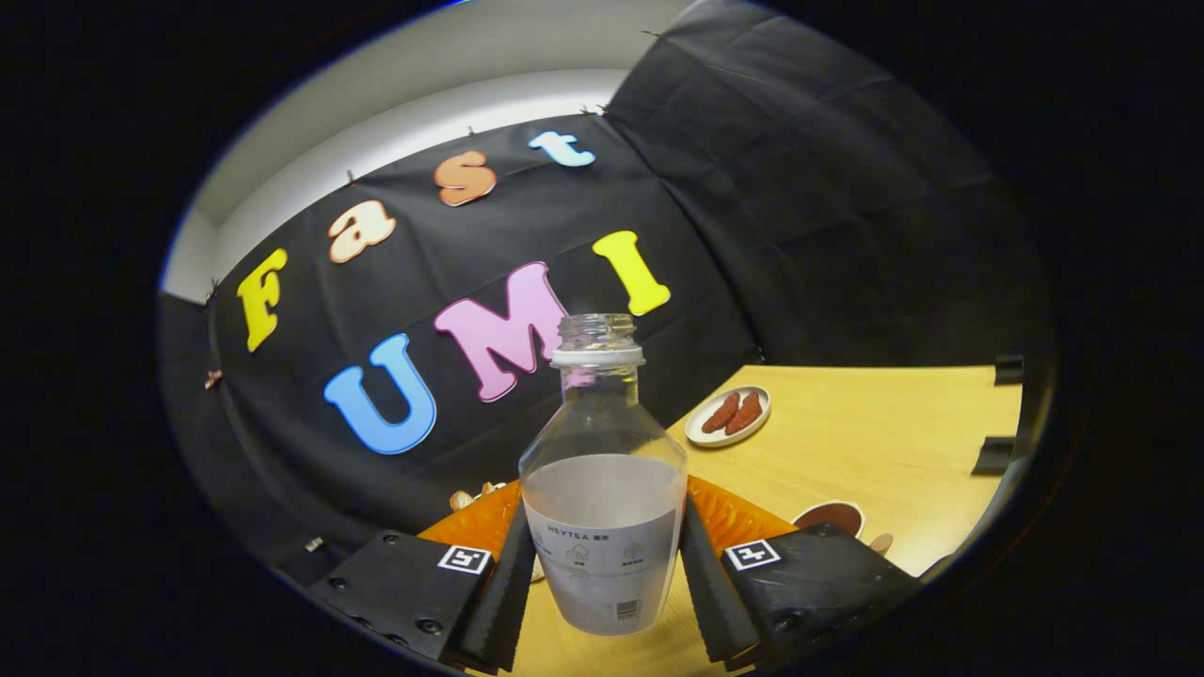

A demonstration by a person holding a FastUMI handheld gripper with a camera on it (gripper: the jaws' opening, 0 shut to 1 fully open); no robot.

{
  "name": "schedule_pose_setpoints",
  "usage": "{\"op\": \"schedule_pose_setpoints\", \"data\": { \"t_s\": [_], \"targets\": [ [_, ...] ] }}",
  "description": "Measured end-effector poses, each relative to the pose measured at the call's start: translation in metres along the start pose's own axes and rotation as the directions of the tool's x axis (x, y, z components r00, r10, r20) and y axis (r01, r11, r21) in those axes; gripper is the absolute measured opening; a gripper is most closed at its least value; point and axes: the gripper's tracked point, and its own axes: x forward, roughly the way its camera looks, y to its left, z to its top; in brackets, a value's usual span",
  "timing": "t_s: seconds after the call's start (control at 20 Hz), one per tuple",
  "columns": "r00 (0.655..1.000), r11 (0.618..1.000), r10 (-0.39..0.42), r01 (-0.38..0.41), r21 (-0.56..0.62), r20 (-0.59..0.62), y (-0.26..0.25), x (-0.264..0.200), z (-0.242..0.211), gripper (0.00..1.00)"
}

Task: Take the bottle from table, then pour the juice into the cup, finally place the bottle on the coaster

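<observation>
Bottle pinched low and tilting over the worktop

Gripper (602,583) is pinching the bottle (603,489) between its two fingers (508,588), pressing on the labelled lower body so the open neck is staying free for pouring. The bottle is looking lifted off the worktop (884,423), with the whole scene leaning. Beyond the right finger a cup (831,516) of dark drink is sitting near; farther off, a plate (727,416) is holding reddish food.

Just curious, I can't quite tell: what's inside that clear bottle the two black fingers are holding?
The bottle, clamped in the gripper, has no cap on. Its upper part looks clear and empty. Lower down, a pale label wraps it, so any juice behind that is hidden.
</observation>
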Motion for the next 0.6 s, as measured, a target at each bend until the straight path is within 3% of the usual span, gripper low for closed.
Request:
{"op": "schedule_pose_setpoints", "data": {
  "t_s": [0.3,0.6],
  "targets": [
    [0.995,0.971,0.103,-0.101,-0.216,0.001,0.042,0.003,-0.003,0.75],
    [0.994,0.974,0.104,-0.093,-0.207,0.043,0.066,0.02,-0.004,0.75]
  ]
}}
